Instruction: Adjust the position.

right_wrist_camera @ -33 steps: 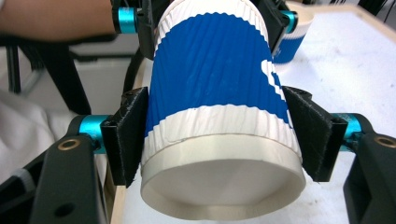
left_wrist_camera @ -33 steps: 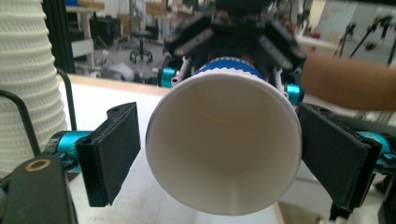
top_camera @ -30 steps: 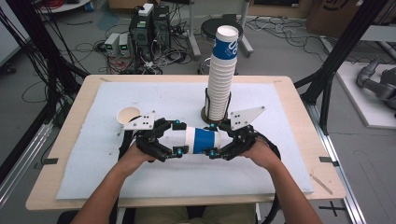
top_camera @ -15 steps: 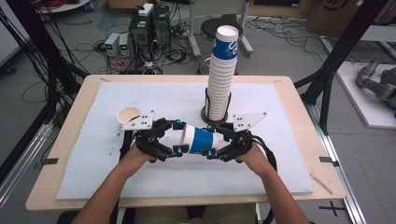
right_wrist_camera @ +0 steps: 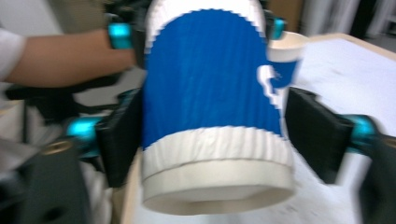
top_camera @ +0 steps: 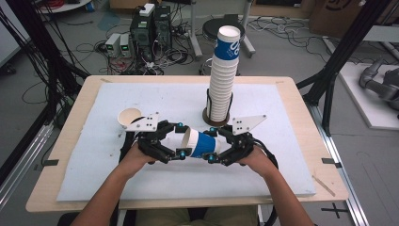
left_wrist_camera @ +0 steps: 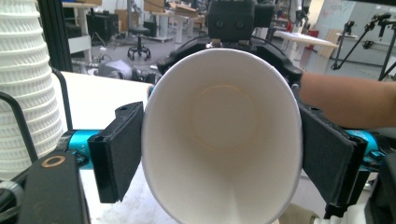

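Paper cup (top_camera: pixel 197 142) lying sideways above the near middle of the surface, long axis running straight between both tongs. Left tongs (top_camera: pixel 175 141) clamped on the rim end; right tongs (top_camera: pixel 212 144) just opening, pads off the base end.

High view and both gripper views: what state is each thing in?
Paper cup: on its side between the grippers, above the table.
Left gripper: shut on the cup's rim end.
Right gripper: jaws just opened; a gap at one pad.
Cup stack: upright in its holder.
Single cup: upright.
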### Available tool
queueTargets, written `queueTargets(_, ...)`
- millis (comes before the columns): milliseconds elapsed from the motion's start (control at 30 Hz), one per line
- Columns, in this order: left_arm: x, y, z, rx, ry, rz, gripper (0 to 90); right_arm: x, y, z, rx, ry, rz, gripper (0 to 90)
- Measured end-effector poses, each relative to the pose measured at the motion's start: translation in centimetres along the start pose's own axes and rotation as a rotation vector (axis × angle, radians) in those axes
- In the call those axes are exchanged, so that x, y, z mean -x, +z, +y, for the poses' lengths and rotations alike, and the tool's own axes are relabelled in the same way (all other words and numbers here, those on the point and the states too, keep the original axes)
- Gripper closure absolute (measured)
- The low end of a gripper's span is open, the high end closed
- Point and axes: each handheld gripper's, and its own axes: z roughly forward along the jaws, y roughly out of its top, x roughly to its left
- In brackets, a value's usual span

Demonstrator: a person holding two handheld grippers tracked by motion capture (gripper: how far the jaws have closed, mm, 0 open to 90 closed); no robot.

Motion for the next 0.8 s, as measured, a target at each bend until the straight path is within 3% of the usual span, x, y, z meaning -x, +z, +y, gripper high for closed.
queueTargets(200, 0.0, 0.1, 0.3, -0.076, 0.016, 0.011, 21.4, 0.0, -0.9, 0.5, -0.035, 0.004, 0.001, 17.6)
queueTargets(367, -0.1, 0.5, 0.7, -0.137, 0.023, 0.009, 21.4, -0.4, -1.0, 1.7, -0.139, -0.041, -0.002, 17.6)
queueTargets(500, 0.0, 0.9, 1.1, -0.193, 0.038, 0.001, 21.4, -0.5, -0.3, 3.1, -0.256, -0.097, 0.011, 17.6)
queueTargets(600, 0.0, 1.0, 1.3, -0.221, 0.043, -0.001, 21.4, -0.4, 0.4, 3.8, -0.338, -0.112, 0.030, 17.6)
queueTargets(800, 0.0, 1.4, 1.5, -0.270, 0.055, -0.008, 21.4, -0.3, 2.0, 4.3, -0.428, -0.129, 0.055, 17.6)
